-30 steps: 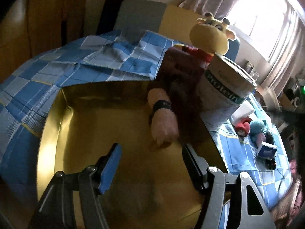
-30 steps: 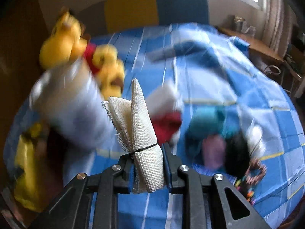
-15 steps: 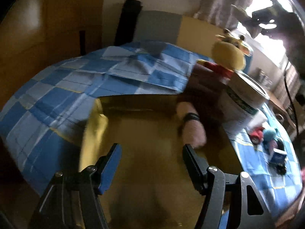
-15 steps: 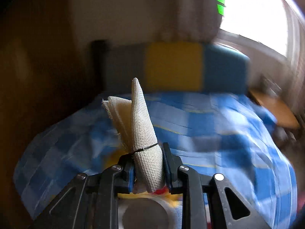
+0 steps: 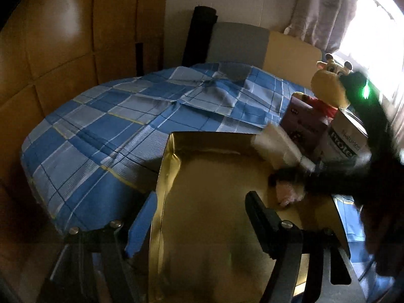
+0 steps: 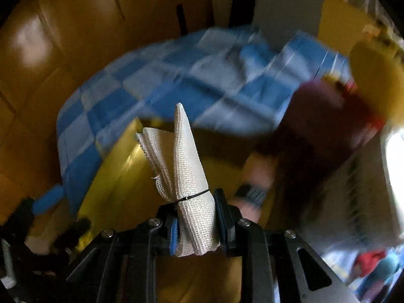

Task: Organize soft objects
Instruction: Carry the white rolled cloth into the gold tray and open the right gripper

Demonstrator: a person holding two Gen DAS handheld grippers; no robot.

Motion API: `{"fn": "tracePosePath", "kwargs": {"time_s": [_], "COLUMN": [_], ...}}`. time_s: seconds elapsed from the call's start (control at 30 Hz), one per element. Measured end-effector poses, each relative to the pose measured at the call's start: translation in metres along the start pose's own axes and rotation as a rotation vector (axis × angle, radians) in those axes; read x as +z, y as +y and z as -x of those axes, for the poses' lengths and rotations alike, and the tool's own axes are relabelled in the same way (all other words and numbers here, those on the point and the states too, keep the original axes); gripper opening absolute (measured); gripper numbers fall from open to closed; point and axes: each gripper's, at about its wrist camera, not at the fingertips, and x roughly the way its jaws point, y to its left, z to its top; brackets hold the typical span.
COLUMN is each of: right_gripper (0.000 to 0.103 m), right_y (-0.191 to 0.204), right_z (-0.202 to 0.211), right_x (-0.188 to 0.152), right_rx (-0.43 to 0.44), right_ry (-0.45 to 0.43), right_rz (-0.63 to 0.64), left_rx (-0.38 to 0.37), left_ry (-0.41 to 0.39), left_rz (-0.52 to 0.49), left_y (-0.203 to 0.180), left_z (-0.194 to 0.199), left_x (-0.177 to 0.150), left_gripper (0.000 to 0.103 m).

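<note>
My right gripper (image 6: pixel 195 223) is shut on a rolled white mesh cloth (image 6: pixel 185 176) tied with a black band, and holds it over the gold box (image 6: pixel 118 171). In the left wrist view the right gripper comes in blurred from the right with the cloth (image 5: pixel 277 144) above the gold box (image 5: pixel 214 202). A pink rolled cloth (image 5: pixel 287 192) with a black band lies inside the box near its right wall. My left gripper (image 5: pixel 199 219) is open and empty at the box's near left edge.
The box sits on a blue checked bedspread (image 5: pixel 113 126). A maroon box (image 5: pixel 303 123), a white protein tub (image 5: pixel 346 139) and a yellow giraffe plush (image 5: pixel 330 88) stand at the box's far right. Wooden panelling (image 5: pixel 50 50) lies left.
My right gripper has swung left with the mesh cloth, from over the small toys to above the gold box. My left gripper has drawn back and left along the box.
</note>
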Motion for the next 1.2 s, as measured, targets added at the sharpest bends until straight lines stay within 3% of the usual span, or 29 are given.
{"fn": "tracePosePath", "kwargs": {"time_s": [0.13,0.43,0.63,0.97,1.2], "right_gripper": [0.024,0.03,0.04,0.041,0.041], "right_y": [0.006,0.002,-0.006,-0.011,-0.021], "right_z": [-0.021,-0.031,-0.018,0.029,0.05], "right_x": [-0.022,-0.047,-0.054,-0.069,-0.083], "right_rx": [0.027,-0.05,-0.045,-0.066,-0.081], "right_ry": [0.056,0.096,0.05,-0.097,-0.151], "right_rz": [-0.028,-0.039,-0.089,-0.111,-0.147], "left_rx": [-0.003,-0.012,-0.02,-0.038,-0.057], "left_ry": [-0.003,-0.014,-0.024,-0.038,-0.035], "left_rz": [-0.003,-0.027,-0.045,-0.084,-0.121], "left_y": [-0.002,-0.011,-0.017,-0.032,-0.047], "left_z": [0.002,0.011,0.017,0.026,0.029], "left_x": [-0.002,-0.006,-0.008,-0.012,-0.016], "left_gripper": [0.073,0.074,0.075,0.075,0.075]}}
